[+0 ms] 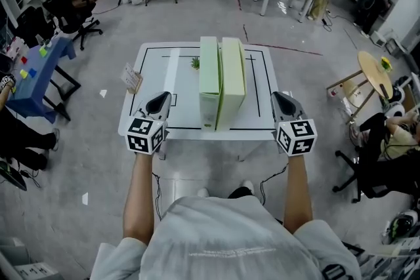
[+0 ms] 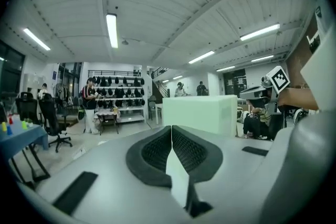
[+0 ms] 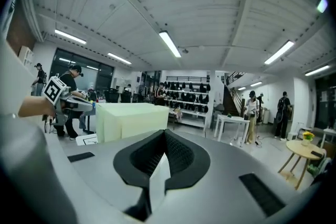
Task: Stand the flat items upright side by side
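Where the white table (image 1: 152, 75) carried the two green boxes (image 1: 221, 79) upright & touching at centre, job looked done. L gripper (image 1: 159, 101) & R gripper (image 1: 283, 101) sat either side, apart from them, jaws pressed together, empty. Risk: a stray knock could've tipped the tall, narrow pair sideways.

Past the jaws of the left gripper (image 2: 171, 129), the bottom of the green boxes (image 2: 199, 112) is hidden behind that gripper's grey body; the right gripper (image 3: 164, 134) hides it the same way. Farther ahead, the tiny plant (image 1: 195, 63) sits half behind the boxes, too small to tell.
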Demonstrator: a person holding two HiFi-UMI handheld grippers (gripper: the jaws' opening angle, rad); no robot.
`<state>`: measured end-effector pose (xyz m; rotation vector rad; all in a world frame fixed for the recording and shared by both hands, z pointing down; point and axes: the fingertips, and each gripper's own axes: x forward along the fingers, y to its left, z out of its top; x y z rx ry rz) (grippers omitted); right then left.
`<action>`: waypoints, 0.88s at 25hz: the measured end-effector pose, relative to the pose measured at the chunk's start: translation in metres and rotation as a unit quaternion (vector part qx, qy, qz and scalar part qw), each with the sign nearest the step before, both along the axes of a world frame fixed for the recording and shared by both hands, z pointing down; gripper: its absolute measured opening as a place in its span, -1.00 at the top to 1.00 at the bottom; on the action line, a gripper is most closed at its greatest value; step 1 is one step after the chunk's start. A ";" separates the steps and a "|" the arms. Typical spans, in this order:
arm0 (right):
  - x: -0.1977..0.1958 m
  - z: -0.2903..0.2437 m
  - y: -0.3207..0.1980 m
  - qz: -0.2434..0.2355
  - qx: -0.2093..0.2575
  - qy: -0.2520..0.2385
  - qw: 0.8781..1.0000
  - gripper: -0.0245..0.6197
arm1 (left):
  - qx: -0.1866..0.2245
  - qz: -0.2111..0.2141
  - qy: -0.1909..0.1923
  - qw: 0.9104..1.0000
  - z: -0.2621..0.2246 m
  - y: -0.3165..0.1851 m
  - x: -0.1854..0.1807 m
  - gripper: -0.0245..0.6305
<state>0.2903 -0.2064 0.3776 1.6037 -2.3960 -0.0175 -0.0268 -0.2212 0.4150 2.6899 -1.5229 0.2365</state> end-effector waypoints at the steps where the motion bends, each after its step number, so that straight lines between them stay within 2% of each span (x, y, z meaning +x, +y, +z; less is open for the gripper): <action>1: -0.005 -0.011 0.001 -0.005 0.010 0.006 1.000 0.84 | 0.014 0.002 -0.005 1.000 -0.014 0.000 0.002 0.85; 6: -0.027 -0.057 0.009 -0.022 0.058 0.021 0.998 0.84 | 0.068 0.019 -0.018 0.997 -0.072 0.006 0.019 0.85; 10: -0.041 -0.076 0.013 -0.041 0.075 0.023 0.996 0.84 | 0.095 0.034 -0.023 0.995 -0.098 0.013 0.034 0.85; 15: -0.053 -0.084 0.018 -0.060 0.079 0.023 0.995 0.84 | 0.116 0.047 -0.042 0.991 -0.109 0.019 0.049 0.85; 22: -0.056 -0.080 0.017 -0.064 0.078 0.040 0.994 0.84 | 0.118 0.056 -0.048 0.990 -0.105 0.020 0.058 0.85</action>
